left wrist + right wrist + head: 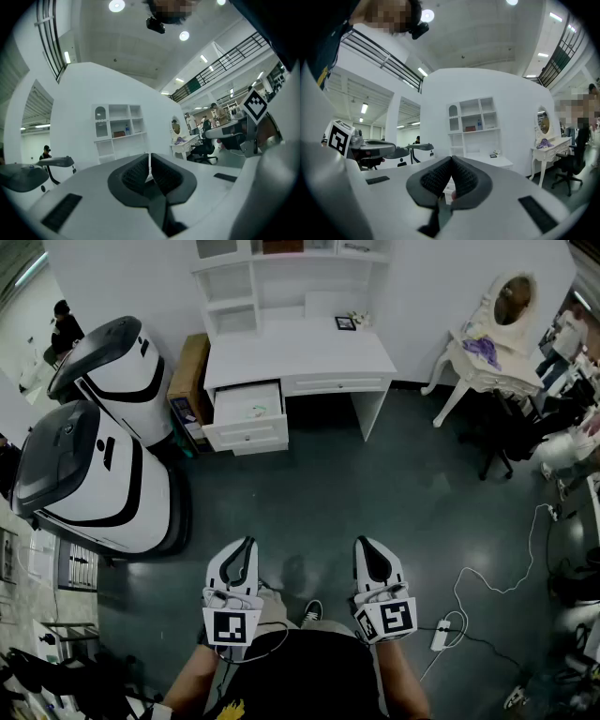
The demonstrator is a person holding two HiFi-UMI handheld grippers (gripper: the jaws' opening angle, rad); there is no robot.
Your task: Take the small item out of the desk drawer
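**Both grippers shut and far from the open drawer**

Here's the white table (302, 351) across the room, and its left-hand drawer (231, 414) stands pulled out, front tilted toward us. Inside it, a faint greenish mark at the middle of the drawer bottom looks like the small item (255, 411), though from this far off I can't tell what it is.

What could go wrong? Plenty, and most of it is the approach. Two big white machines (89, 474) crowd the left of the path, the rear one close by the drawer's left side, so a left-hand reach could clip one. A white cable (487, 589) loops over the floor (375, 493) on the right, a trip risk if the person drifts that way. The item looks small and low in the drawer, so a careless pinch could slide it toward the back, and a knock on the drawer front could push it closed.

Now the grippers. The left gripper (246, 544) is held low in front of the body, and in its own view (149, 169) the ribbed pads are pressed together with nothing between them. The right gripper (364, 542) matches it: jaws closed tight (451, 178), empty, touching nothing. Whichever goes in will need to spread its jaws first.
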